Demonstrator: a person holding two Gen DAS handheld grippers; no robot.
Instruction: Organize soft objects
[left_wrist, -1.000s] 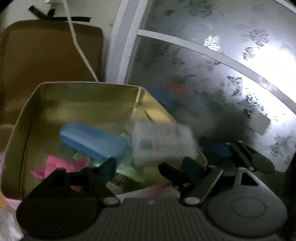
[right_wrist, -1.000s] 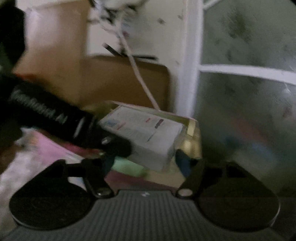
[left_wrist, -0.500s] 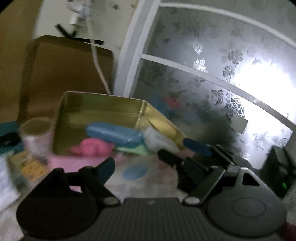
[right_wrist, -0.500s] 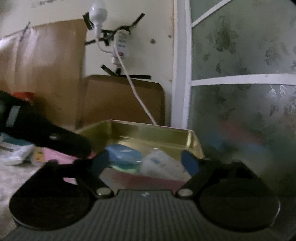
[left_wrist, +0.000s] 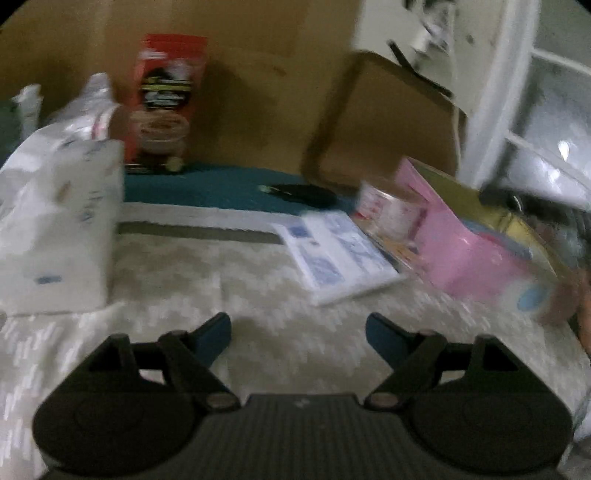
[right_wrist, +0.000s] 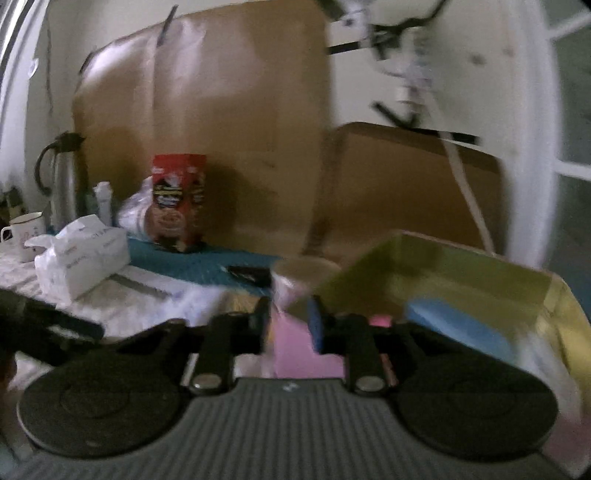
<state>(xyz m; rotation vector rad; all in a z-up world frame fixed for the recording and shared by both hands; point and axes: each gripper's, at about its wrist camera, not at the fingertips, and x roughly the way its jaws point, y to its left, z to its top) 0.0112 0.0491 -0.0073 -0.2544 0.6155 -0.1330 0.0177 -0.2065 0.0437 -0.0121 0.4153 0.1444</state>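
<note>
Left gripper (left_wrist: 298, 328), fingers spread and empty, has swung from the tin (left_wrist: 480, 236), now at 3 o'clock holding the dropped pack, toward the tissue pack (left_wrist: 62, 236) at 9 o'clock; right gripper (right_wrist: 288, 321), fingers nearly closed on nothing, hovers at the tin's near wall.

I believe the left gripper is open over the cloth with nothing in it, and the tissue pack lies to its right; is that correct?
Not quite. In the left wrist view the left gripper is indeed open and empty over the cloth, but the tissue pack lies to its left, not its right. To the right are a flat white packet and the pink tin.
</note>
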